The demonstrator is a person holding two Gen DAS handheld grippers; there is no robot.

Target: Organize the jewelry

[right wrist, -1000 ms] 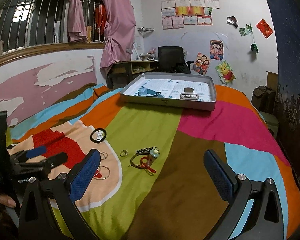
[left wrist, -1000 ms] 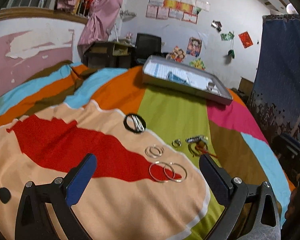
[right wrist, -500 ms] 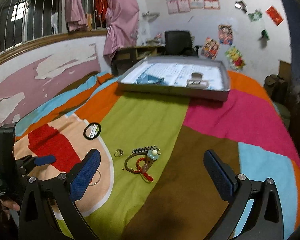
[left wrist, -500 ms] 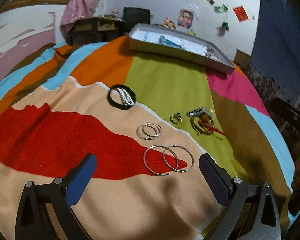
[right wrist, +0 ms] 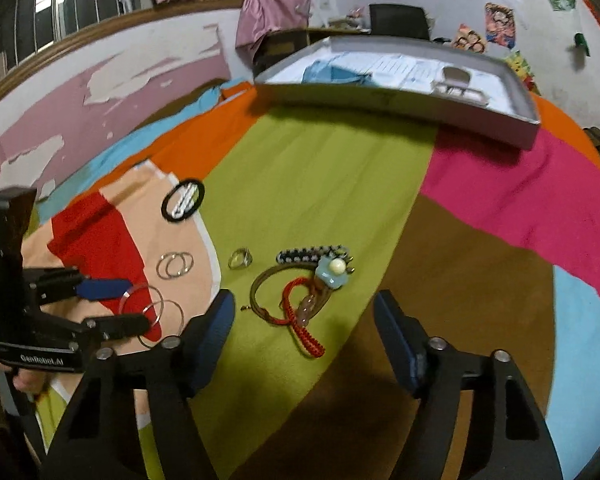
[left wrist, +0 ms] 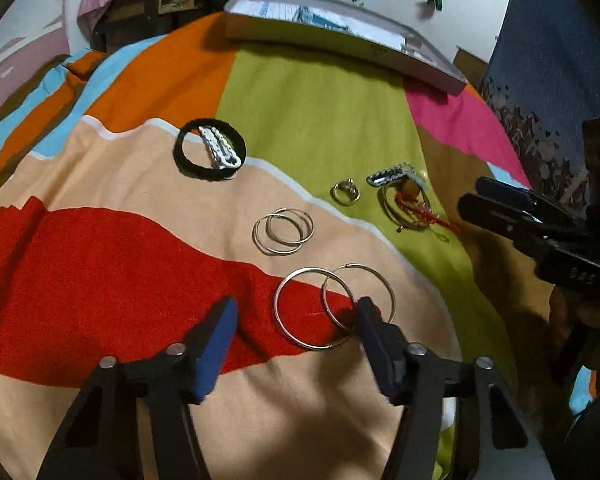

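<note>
The left hand-held gripper [left wrist: 294,314] is spread over the two big hoops [left wrist: 334,306] lying on the bed [left wrist: 320,92], thin, light and slippery wire, best pinched across the rim where they overlap, while the right hand-held gripper [right wrist: 304,314] is spread too

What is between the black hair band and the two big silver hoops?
In the left wrist view, two smaller silver hoops lie between the black hair band and the big hoops.
</note>
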